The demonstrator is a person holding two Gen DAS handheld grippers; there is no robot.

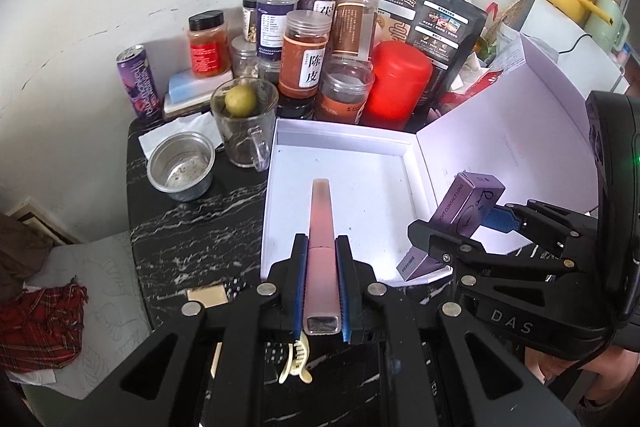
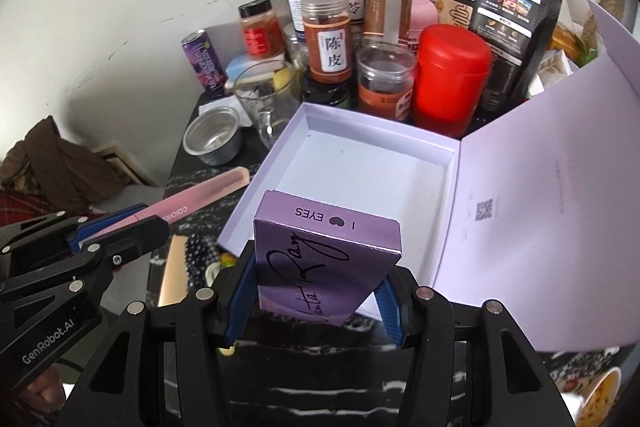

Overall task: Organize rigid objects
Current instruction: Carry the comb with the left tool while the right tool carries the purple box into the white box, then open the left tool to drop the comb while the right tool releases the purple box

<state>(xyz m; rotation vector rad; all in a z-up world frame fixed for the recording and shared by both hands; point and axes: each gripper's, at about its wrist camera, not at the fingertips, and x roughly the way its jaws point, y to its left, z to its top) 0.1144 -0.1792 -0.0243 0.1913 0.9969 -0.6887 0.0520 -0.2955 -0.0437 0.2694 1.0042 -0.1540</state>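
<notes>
1. Left gripper (image 1: pixel 320 281): fingers (image 1: pixel 297 279) closed narrow on the pink comb case (image 1: pixel 320 227), gripped at its near half, the far end reaching out over the near edge of the white box (image 1: pixel 344 139).
2. Right gripper (image 2: pixel 316 291): fingers (image 2: pixel 240 301) clamped on the purple contact-lens carton (image 2: pixel 320 247), held tilted, one on each long side, just over the near rim of the white box.
3. In the left wrist view, the same carton (image 1: pixel 472 203) raised beside the box's open lid (image 1: pixel 532 115), at the right side of the tray.
4. White box open on the black marble counter (image 1: pixel 192 227), tray bare inside, lid standing up on its right side.
5. Under the left gripper, near the counter's near edge: a cream hair claw clip (image 1: pixel 296 361) and a black hairbrush (image 2: pixel 200 259) with a gold plate.
6. Left of the box: a small metal cup (image 1: pixel 182 165) and a glass mug (image 1: pixel 244 119) with a green fruit inside.
7. Along the far edge of the counter, against the wall: clustered spice jars (image 1: pixel 306 53), a red canister (image 1: pixel 398 83), a black food pouch (image 1: pixel 432 19) and a purple drink can (image 1: pixel 138 81) at the far left corner.
</notes>
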